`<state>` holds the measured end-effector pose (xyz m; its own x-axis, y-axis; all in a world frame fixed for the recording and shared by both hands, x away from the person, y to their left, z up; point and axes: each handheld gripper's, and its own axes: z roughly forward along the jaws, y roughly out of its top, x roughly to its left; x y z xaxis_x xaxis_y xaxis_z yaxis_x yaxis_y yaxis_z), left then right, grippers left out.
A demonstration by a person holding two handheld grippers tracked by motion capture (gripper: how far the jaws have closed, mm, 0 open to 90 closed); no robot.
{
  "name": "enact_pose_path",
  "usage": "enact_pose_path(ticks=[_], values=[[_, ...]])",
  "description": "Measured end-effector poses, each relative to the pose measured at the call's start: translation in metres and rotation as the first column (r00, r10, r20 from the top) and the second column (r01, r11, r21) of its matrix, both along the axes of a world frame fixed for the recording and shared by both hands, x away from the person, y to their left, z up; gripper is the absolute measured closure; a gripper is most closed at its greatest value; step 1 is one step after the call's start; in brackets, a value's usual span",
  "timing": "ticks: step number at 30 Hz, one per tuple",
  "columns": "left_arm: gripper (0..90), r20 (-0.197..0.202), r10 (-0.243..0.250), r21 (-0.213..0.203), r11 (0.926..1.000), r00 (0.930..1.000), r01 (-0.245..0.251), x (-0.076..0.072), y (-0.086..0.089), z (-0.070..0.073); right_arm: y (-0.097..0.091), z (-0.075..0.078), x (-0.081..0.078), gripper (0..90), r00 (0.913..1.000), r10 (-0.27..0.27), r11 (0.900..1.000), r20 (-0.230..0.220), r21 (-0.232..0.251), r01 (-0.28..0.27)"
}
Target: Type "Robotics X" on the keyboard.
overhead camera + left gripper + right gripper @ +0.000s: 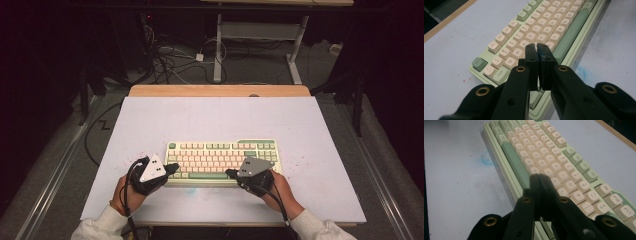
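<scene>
Both claws are clenched with nothing between the jaws, working as blunt pokers over the keyboard [222,159]. The left gripper [537,47] has its tip above the left-hand letter keys [541,31], with the space bar [571,32] off to its right. The right gripper [538,178] hovers by the far end of that bar, and the right-hand keys run off beyond it. To type cleanly, I'd say each tip should drop straight onto one keycap's centre, press lightly, then lift clear.
</scene>
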<state>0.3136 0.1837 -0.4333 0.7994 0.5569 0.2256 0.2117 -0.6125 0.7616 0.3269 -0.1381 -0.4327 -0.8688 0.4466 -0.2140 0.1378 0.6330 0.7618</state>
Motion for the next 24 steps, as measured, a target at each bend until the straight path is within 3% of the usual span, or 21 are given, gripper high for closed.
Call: enact_pose_path(ticks=[10, 17, 24], values=[[85.5, -0.019, -0.039, 0.006, 0.9992, 0.9990, 0.040, 0.001, -0.016, -0.006, 0.002, 0.000, 0.000, 90.0, 1.0000, 0.007, 1.0000, 0.004, -0.005, -0.007], [85.6, -0.041, -0.081, 0.051, 0.9953, 0.9959, 0.083, 0.007, -0.039, -0.013, -0.009, 0.009, -0.004, 90.0, 0.9996, -0.009, 0.9998, 0.026, 0.016, 0.008], [85.6, -0.052, -0.079, 0.073, 0.9939, 0.9955, 0.083, 0.013, -0.047, -0.017, -0.018, 0.015, -0.005, 90.0, 0.9990, -0.022, 0.9991, 0.038, 0.036, 0.021]])
